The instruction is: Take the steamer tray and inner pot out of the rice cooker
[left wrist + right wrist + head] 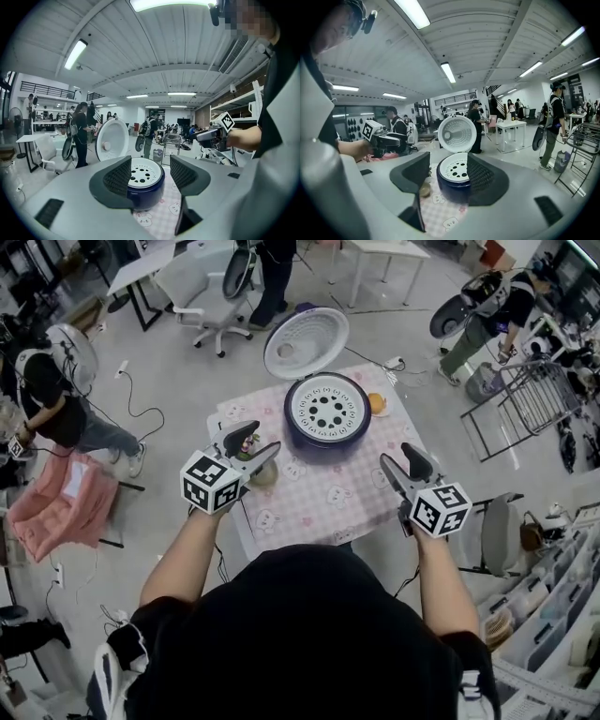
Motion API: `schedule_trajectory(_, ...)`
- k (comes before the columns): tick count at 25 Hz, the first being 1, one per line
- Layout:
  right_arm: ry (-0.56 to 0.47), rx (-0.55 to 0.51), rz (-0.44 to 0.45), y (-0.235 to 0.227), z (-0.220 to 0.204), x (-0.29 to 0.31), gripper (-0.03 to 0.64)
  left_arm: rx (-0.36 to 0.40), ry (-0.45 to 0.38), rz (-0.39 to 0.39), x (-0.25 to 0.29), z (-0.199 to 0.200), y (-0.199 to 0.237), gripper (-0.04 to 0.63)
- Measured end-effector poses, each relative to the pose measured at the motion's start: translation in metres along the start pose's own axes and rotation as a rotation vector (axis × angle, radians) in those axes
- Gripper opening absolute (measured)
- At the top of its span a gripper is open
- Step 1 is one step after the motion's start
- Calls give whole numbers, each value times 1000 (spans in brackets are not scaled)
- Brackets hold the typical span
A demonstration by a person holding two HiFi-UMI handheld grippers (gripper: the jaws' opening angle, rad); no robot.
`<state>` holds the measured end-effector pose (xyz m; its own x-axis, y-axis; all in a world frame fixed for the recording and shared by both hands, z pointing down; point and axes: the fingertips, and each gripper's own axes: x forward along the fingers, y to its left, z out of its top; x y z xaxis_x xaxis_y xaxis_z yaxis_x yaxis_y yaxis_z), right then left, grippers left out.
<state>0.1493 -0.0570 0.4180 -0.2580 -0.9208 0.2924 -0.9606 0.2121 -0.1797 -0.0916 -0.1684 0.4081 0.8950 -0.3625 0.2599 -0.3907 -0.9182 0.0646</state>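
Note:
A dark blue rice cooker stands at the far side of a small table, its white lid swung open behind it. A white steamer tray with round holes sits in the top of the cooker; the inner pot beneath it is hidden. My left gripper hovers open over the table's left part, nearer me than the cooker and apart from it. My right gripper is open at the table's right edge. The left gripper view shows the cooker between the open jaws of the left gripper. The right gripper frames the tray likewise.
The table wears a pink checked cloth. A small round cup sits under my left gripper, an orange thing to the right of the cooker. A grey chair stands right of the table, a metal rack farther off. People stand around.

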Motion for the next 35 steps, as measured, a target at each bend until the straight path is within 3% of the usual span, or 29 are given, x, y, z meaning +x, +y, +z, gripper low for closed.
schedule_trajectory(16, 77, -19, 193, -109, 31, 84, 256, -98, 32, 180, 87, 13, 24, 276)
schedule_trajectory(27, 114, -84, 375, -112, 55, 151, 255, -170, 20, 355, 79, 8, 40, 276)
schedule_trajectory(35, 125, -125, 444, -100, 59, 176, 252, -192, 13, 416, 68, -2, 45, 276)
